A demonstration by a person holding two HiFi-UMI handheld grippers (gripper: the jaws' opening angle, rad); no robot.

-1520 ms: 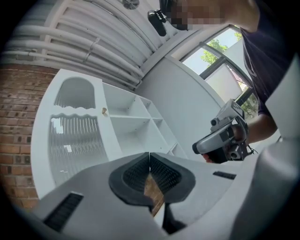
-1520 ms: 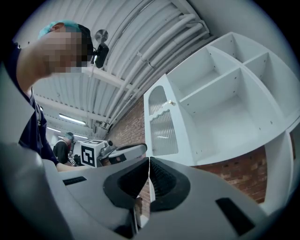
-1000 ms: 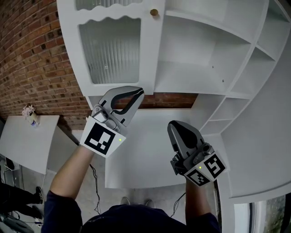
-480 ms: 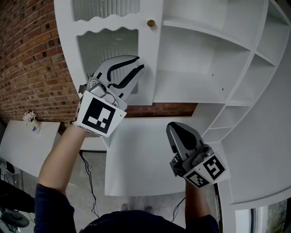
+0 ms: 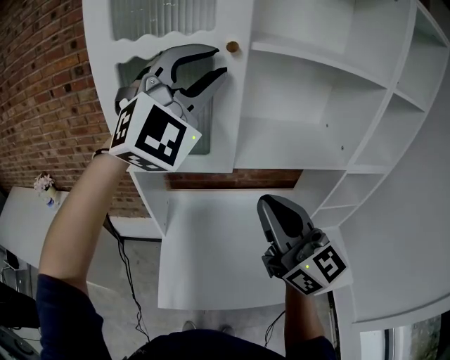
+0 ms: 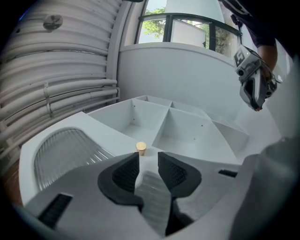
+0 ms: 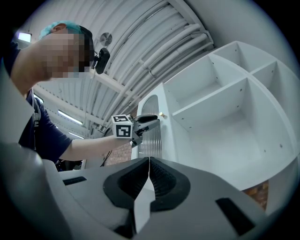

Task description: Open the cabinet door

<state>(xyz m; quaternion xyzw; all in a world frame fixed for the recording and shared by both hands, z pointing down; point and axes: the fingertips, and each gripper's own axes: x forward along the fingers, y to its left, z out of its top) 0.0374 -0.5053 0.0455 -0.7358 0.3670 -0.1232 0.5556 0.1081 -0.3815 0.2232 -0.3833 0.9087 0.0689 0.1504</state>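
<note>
White and single, the cabinet door stands left of the open shelves. It carries two ribbed glass panes and one round tan knob at its right edge. We hold two grippers: the left gripper is raised before the door, its jaws just opened wide with nothing between them, the knob just beyond their tips and untouched. The right gripper hangs lower, nearer and to the right, its jaws pressed together on nothing.
</note>
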